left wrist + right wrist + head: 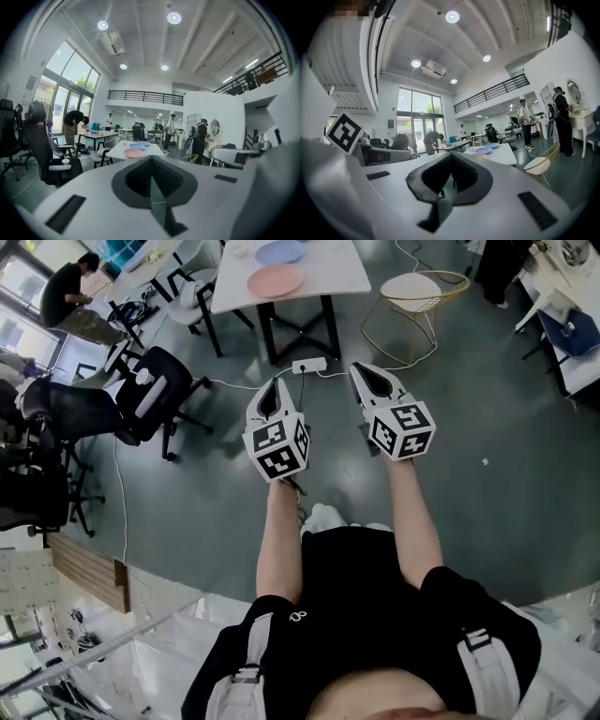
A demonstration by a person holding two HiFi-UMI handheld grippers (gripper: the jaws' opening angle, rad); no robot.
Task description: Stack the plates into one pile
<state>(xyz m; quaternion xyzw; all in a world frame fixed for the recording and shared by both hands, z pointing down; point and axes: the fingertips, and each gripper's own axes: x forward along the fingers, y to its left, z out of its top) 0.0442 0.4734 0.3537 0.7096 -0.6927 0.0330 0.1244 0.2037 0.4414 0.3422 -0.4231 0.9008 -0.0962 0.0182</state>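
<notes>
Stacking has not begun, judging by how things lie. The pink plate [276,280] sits flat on the white table [337,273], and a blue plate [279,251] lies just beyond it, apart from it rather than on top. The left gripper view hints at a second blue plate [144,143] close behind the first, but whether those two overlap cannot be told.

The person stands on the open floor, well apart from the table. The left gripper [276,382] and the right gripper [360,369] are held out side by side, pointing toward the table. Each has its jaws drawn together with nothing between them.

Everything is left to do: close in on the table, part the jaws, take one plate by its rim and set it on another, then repeat until a single pile stands
</notes>
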